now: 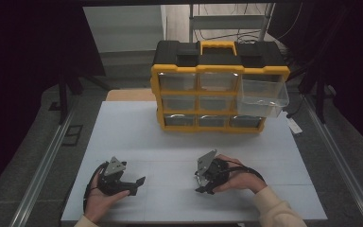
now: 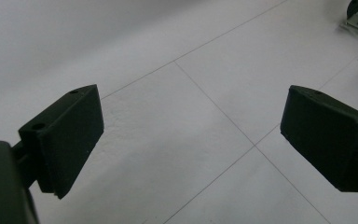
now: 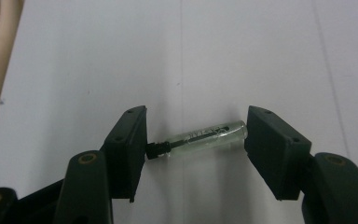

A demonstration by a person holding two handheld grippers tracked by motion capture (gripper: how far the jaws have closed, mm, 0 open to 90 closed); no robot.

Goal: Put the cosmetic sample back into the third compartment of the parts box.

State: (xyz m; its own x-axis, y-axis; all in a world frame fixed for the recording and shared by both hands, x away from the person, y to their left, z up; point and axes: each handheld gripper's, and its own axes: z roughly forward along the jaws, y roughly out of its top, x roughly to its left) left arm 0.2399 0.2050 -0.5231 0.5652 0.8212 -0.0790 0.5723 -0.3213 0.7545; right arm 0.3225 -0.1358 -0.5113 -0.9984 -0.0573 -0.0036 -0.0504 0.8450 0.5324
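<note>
A small clear glass vial [image 3: 204,136] with a black cap and printed lettering lies lengthwise between the jaws of my right gripper [image 3: 196,142]. The cap touches one jaw and the glass end touches the other, so the gripper is shut on it just above the white table [image 3: 242,56]. In the high view the right gripper [image 1: 206,187] is held near the table's front centre. My left gripper [image 1: 136,184] rests at the front left. Its jaws stand wide apart in the left gripper view [image 2: 191,140], with nothing between them.
A yellow and black drawer organizer [image 1: 217,85] stands at the back of the white table [image 1: 170,142]. Its upper right clear drawer [image 1: 263,97] is pulled out. Metal rails run along both sides of the table.
</note>
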